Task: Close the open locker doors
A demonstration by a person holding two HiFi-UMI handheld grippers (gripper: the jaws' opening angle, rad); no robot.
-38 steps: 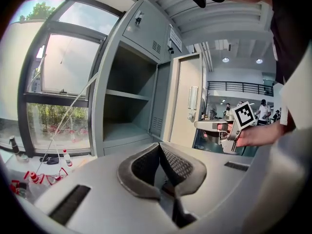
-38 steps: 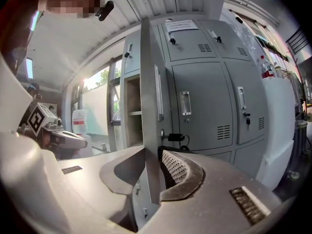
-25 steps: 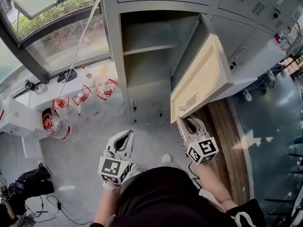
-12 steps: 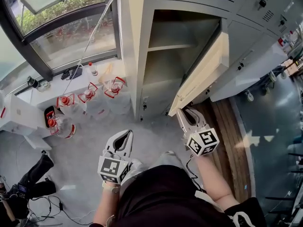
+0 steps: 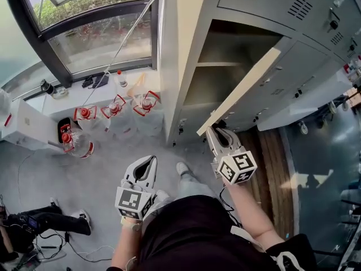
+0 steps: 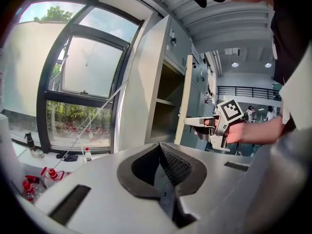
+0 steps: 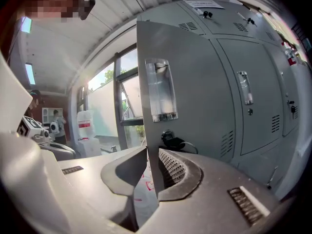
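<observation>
A grey locker (image 5: 192, 44) stands with one compartment open, two shelves showing inside. Its cream-edged door (image 5: 242, 89) hangs half-swung over the opening. My right gripper (image 5: 216, 131) is at the door's lower free edge, and its jaws are closing. In the right gripper view the door's edge (image 7: 152, 145) runs between the pads, which touch it on both sides. The door's outer face (image 7: 195, 91) carries a label holder. My left gripper (image 5: 151, 160) hangs lower left over the floor, apart from the locker, shut (image 6: 160, 149) on nothing.
Closed locker doors (image 5: 307, 61) continue to the right. Several water bottles with red handles (image 5: 115, 109) stand on the floor below the window (image 5: 96, 33). A white box (image 5: 25, 129) sits at the left. A person's legs (image 5: 51, 222) show lower left. A wooden strip (image 5: 271, 157) lies on the right.
The door has swung further toward the locker opening, with my right gripper following its lower edge. The left gripper has stayed low and shut.
</observation>
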